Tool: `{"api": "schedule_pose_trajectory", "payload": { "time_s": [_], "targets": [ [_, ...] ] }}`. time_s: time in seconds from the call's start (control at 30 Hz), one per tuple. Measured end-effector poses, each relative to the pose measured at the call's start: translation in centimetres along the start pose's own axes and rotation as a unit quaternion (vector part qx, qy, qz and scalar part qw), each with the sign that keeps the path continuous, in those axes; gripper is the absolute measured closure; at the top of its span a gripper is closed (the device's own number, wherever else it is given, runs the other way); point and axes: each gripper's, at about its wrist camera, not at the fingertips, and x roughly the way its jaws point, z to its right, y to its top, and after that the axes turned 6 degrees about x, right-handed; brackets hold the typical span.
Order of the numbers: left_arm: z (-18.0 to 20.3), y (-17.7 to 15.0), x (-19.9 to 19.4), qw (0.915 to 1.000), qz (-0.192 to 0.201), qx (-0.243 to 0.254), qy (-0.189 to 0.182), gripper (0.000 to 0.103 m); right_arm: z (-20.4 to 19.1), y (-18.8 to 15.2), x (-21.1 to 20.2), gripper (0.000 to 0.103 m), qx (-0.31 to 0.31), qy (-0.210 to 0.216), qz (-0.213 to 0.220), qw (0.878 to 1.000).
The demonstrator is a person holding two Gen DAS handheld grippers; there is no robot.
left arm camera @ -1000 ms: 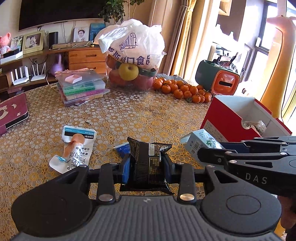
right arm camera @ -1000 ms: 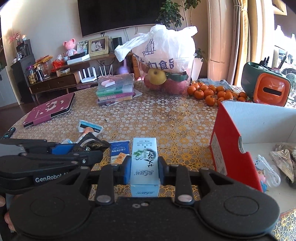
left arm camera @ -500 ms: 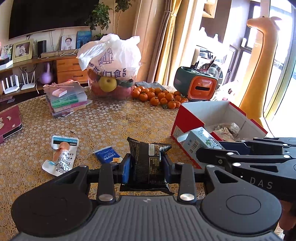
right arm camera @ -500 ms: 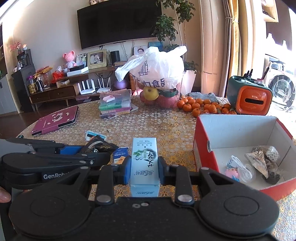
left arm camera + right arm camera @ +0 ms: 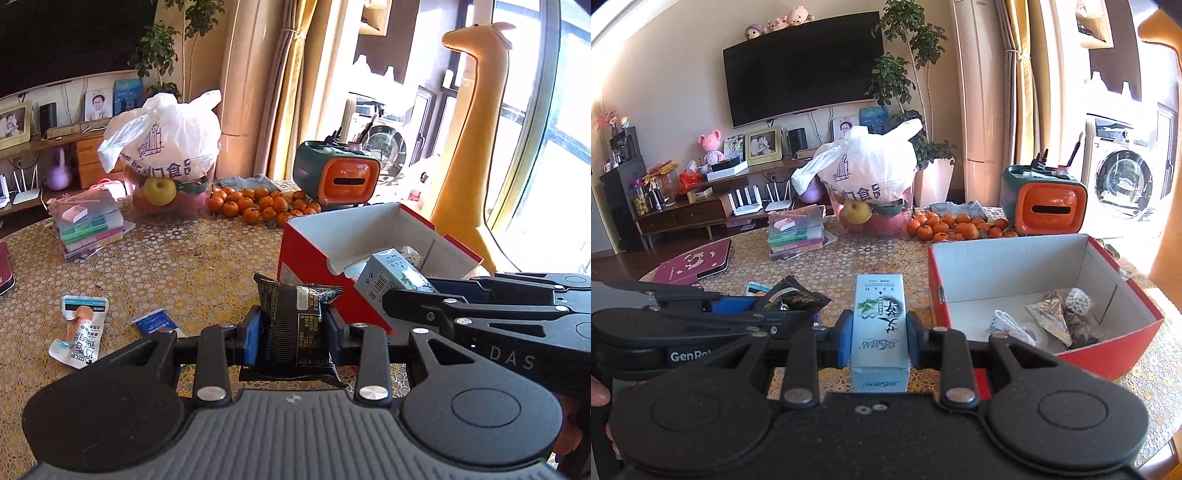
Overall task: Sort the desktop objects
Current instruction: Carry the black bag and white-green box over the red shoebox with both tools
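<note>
My left gripper (image 5: 293, 330) is shut on a black snack packet (image 5: 295, 325), held above the table near the left wall of the red box (image 5: 314, 258). My right gripper (image 5: 880, 334) is shut on a pale blue carton (image 5: 880, 332), which also shows in the left wrist view as the carton (image 5: 391, 277) at the box's near corner. The red box (image 5: 1108, 354) stands open to the right of the right gripper and holds a silver pouch (image 5: 1049, 317), a white cord and other small items. The left gripper with its packet (image 5: 790, 299) appears at the right view's left side.
On the table lie a white sachet (image 5: 79, 328), a blue packet (image 5: 153, 321), a stack of plastic cases (image 5: 86, 225), a bagged fruit bowl (image 5: 166, 173), several oranges (image 5: 258, 203) and an orange-and-green holder (image 5: 336, 177). A maroon notebook (image 5: 694, 264) sits far left. A yellow giraffe figure (image 5: 469, 129) stands beyond the box.
Both grippers have risen and moved right toward the red box, each still holding its item. The box interior now shows more fully in the right wrist view.
</note>
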Motion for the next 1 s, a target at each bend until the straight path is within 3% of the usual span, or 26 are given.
{"api": "schedule_pose_trajectory", "payload": {
  "time_s": [0.47,1.0],
  "targets": [
    [5.1,2.0,2.6,0.9988,0.000,0.035,-0.035,0.069,5.2,0.5,-1.7,0.075,0.013,-0.051,0.013,0.999],
    [8.4,4.6,7.9,0.9962,-0.006,0.076,-0.043,0.069,11.0,1.4,0.5,0.075,0.036,-0.080,0.007,0.996]
  ]
}}
